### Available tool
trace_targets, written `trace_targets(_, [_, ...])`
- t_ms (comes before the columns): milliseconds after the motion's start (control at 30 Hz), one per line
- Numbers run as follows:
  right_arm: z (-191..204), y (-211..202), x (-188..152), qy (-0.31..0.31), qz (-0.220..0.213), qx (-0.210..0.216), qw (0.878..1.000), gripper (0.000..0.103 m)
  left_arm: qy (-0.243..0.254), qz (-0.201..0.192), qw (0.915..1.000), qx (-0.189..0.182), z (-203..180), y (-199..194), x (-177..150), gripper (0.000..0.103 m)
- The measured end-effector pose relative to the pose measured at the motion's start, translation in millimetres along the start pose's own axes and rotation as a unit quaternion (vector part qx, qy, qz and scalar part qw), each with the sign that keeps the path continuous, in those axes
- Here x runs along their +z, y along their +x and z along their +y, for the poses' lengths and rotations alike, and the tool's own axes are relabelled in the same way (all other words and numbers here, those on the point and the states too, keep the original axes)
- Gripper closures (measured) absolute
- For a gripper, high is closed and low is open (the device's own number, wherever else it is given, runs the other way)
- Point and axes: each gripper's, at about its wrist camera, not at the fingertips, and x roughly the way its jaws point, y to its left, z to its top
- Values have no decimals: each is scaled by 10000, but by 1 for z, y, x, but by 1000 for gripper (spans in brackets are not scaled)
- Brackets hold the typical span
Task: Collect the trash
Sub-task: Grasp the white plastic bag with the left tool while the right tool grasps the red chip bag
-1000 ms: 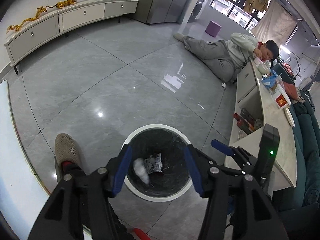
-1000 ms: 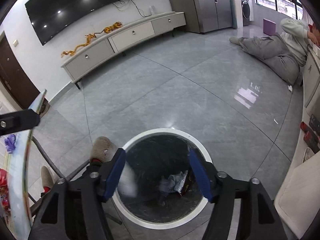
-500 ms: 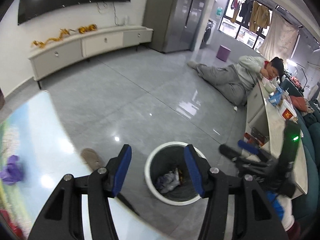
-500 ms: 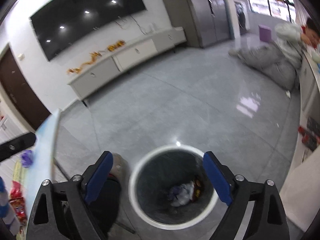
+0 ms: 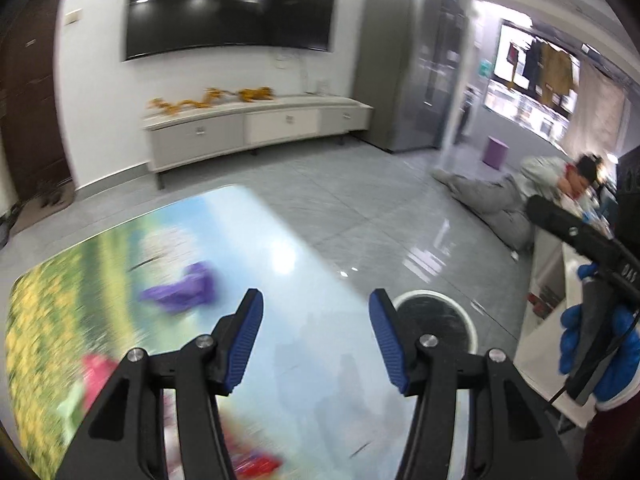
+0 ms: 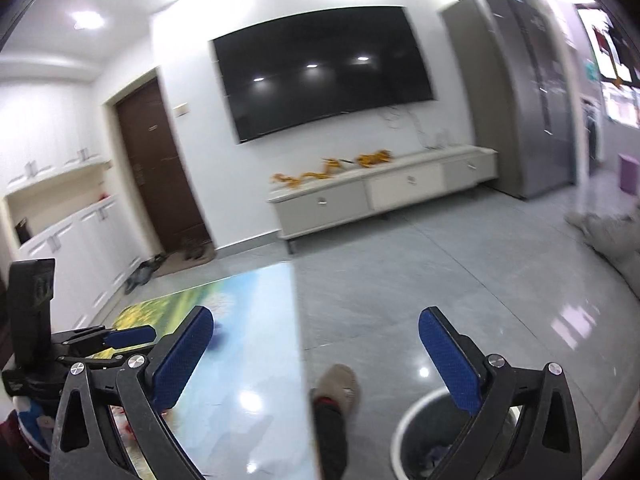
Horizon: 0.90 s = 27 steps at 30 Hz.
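Crumpled purple wrapper (image 5: 182,290) lies on the glossy landscape-print table (image 5: 280,240). Left hand-held gripper (image 5: 316,316): jaws apart, empty. Right hand-held gripper (image 6: 316,340): jaws just opened wide, empty. White-rimmed round black bin (image 5: 434,320) stands on the floor, right of the table.

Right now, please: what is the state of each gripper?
Left gripper: open, holding nothing.
Right gripper: open, holding nothing; its jaws have just been opening.
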Motion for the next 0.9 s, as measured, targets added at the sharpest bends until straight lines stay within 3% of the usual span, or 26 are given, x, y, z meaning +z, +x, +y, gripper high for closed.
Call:
trace_targets(167, [49, 23, -3, -365, 540, 731, 9952, 0, -626, 54, 9963, 584, 68, -36, -43, 50])
trace_targets(333, [102, 65, -27, -929, 1428, 1209, 9779, 0, -1059, 368, 9895, 916, 117, -52, -91, 50])
trace_targets(367, [114, 76, -34, -1064, 1627, 1303, 9722, 2, -1136, 458, 9883, 908, 122, -52, -100, 50])
trace_targets(433, [129, 88, -44, -1238, 1890, 1454, 9632, 21, -1337, 629, 9855, 836, 128, -47, -116, 50])
trace_targets(533, [149, 101, -66, -1390, 2270, 1725, 9484, 38, -1645, 827, 9811, 592, 138, -39, -135, 50])
trace_targets(700, [175, 118, -95, -1602, 2797, 2081, 9235, 48, -1862, 906, 9782, 151, 140, -29, -141, 50])
trace_targets(900, [188, 138, -117, -1606, 3196, 2375, 9031, 62, -1876, 992, 9772, -20, 142, -10, -131, 50])
